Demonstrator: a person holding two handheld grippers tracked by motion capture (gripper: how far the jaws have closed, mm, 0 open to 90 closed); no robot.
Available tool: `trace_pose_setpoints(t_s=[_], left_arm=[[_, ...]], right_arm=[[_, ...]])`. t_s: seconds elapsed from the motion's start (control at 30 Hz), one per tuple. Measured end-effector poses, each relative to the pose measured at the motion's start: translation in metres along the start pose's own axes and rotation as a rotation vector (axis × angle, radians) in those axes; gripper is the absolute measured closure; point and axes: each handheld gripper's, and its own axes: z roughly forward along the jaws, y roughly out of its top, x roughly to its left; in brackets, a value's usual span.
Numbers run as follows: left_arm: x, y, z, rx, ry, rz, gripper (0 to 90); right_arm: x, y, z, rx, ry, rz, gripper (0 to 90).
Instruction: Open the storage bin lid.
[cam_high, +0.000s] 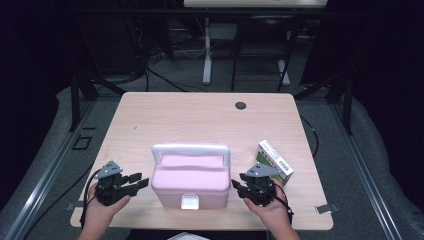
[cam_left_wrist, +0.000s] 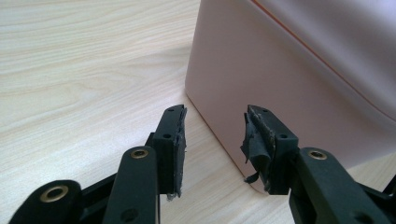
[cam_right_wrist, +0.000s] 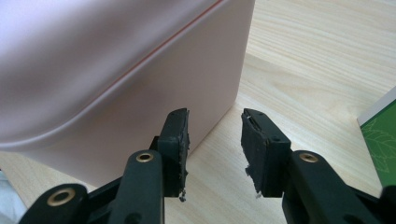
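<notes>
Two tongs flank one pink box (cam_high: 190, 182) on the surface (cam_high: 200, 120) in the high view: the left tongs (cam_high: 140, 182) and right tongs (cam_high: 235, 187), both parted and empty. One green-and-white carton (cam_high: 274, 161) lies behind the right one.

In the left gripper view, the jaws gape beside the box's corner, gripping nothing.

In the right gripper view, the jaws stand apart by the box's other end, empty.

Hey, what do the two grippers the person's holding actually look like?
Both the left gripper and right gripper are black with brass-coloured rivets, a grey three-cornered plate on top and a black cable trailing back. Their pads look worn and frayed.
</notes>
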Motion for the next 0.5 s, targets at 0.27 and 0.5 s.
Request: trace_pose_setpoints(t_s=[0.27, 0.5], left_arm=[[-0.001, 0.003, -0.005, -0.010, -0.014, 0.002, 58.3], [-0.003, 0.008, -0.009, -0.021, -0.026, 0.008, 59.4]], right_arm=[[-0.002, 0.004, -0.006, -0.014, 0.010, -0.009, 61.2], [-0.002, 0.008, -0.011, -0.022, 0.024, -0.014, 61.3]])
